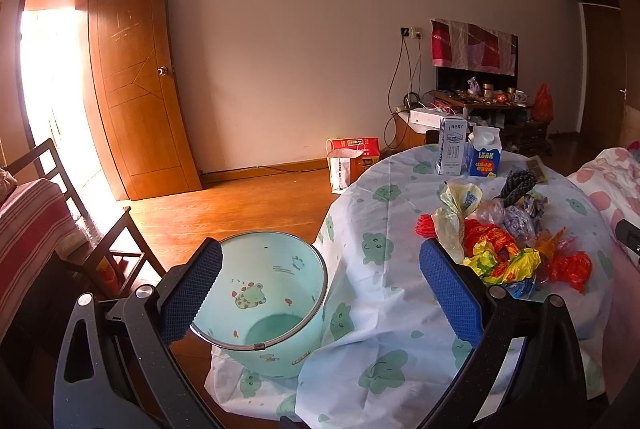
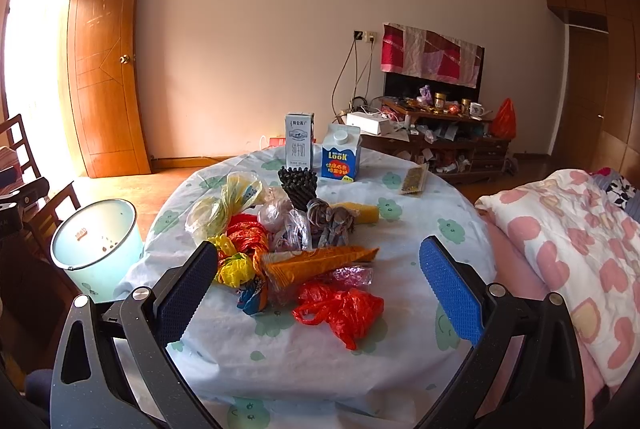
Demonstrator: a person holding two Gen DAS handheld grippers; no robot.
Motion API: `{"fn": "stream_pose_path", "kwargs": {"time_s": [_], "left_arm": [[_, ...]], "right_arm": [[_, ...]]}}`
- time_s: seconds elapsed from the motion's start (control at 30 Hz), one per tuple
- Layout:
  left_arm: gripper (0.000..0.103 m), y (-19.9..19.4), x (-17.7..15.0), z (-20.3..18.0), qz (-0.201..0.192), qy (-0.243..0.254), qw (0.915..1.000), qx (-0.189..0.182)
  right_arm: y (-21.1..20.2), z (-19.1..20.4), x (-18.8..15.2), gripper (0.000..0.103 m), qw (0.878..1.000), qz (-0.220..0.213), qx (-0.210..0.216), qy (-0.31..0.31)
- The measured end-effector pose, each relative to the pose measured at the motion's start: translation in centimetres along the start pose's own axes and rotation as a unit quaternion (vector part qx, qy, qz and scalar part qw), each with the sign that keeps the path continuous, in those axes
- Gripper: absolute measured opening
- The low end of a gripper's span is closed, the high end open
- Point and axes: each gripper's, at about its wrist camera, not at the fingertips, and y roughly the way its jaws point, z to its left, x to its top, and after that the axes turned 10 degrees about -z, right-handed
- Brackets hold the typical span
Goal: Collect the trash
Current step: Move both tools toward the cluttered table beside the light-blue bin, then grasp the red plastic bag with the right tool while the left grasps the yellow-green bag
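Two cartons (image 2: 299,140), one bin (image 2: 97,249), two open tools (image 2: 316,285)

tablecloth (image 2: 320,349): white with pale green cartoon blobs
bin (image 1: 276,309): mint green, small frog print, silver rim
crumpled bag (image 2: 344,309): bright red-orange
wrapper (image 2: 320,261): orange cone shape
carton (image 2: 341,159): blue and white, orange label
tall carton (image 2: 299,145): white and grey
finger pads (image 2: 452,293): blue, dotted texture
quilt (image 2: 568,241): white with pink blotches
door (image 2: 106,69): orange-brown wood
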Motion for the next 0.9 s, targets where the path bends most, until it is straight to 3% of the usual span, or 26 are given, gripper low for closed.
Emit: {"fn": "stream_pose_path", "kwargs": {"time_s": [0.67,0.9], "left_arm": [[0.097,0.3,-0.3,0.2,0.005,0.001,1.0,0.003],[0.097,2.9,-2.5,-0.9,0.034,0.003,0.9994,-0.003]], "right_arm": [[0.5,-0.5,-0.4,0.098,1.0,0.006,-0.006,0.003],[2.1,-3.3,-1.6,0.098,0.999,0.015,-0.052,0.009]]}}
